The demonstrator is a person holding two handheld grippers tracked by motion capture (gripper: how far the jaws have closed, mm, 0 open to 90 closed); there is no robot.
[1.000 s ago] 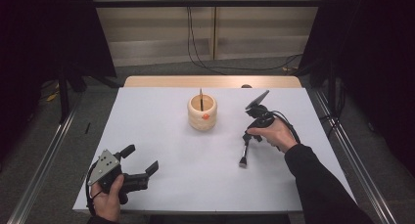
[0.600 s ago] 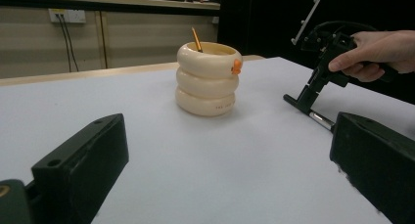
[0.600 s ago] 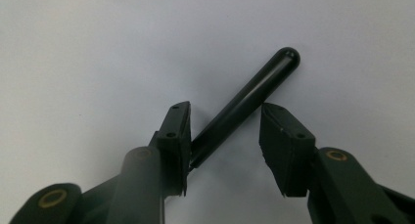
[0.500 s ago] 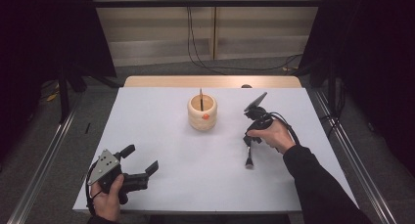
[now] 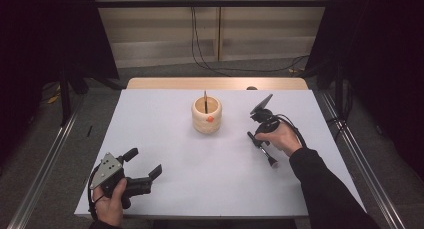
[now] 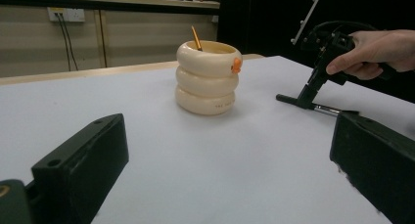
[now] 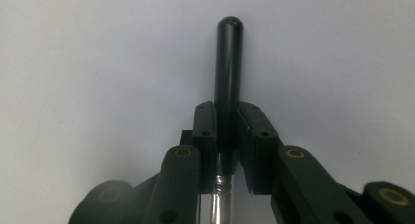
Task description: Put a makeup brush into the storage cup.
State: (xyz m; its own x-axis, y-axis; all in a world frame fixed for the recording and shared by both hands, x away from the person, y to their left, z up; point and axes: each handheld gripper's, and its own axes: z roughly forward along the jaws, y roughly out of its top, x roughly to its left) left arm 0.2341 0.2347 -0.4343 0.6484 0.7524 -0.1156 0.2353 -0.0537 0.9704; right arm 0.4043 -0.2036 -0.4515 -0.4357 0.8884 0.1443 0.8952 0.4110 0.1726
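A brush with a black handle and a silver ferrule lies on the white table at the right. My right gripper points down at it. Its jaws have just been closing and now press on the handle from both sides, as the right gripper view shows. A cream ribbed holder stands mid-table with a thin stick in it and an orange bit on its rim. At the front left my left gripper rests open, holding nothing, and faces the holder.
A wooden strip runs along the table's far edge. Metal rails flank the table on the floor, and cables hang at the back wall. Bare white surface lies between the holder and my left gripper.
The right gripper's jaws have come together onto the brush handle. The brush's near end has swung from the left to the right. The left gripper has stayed put.
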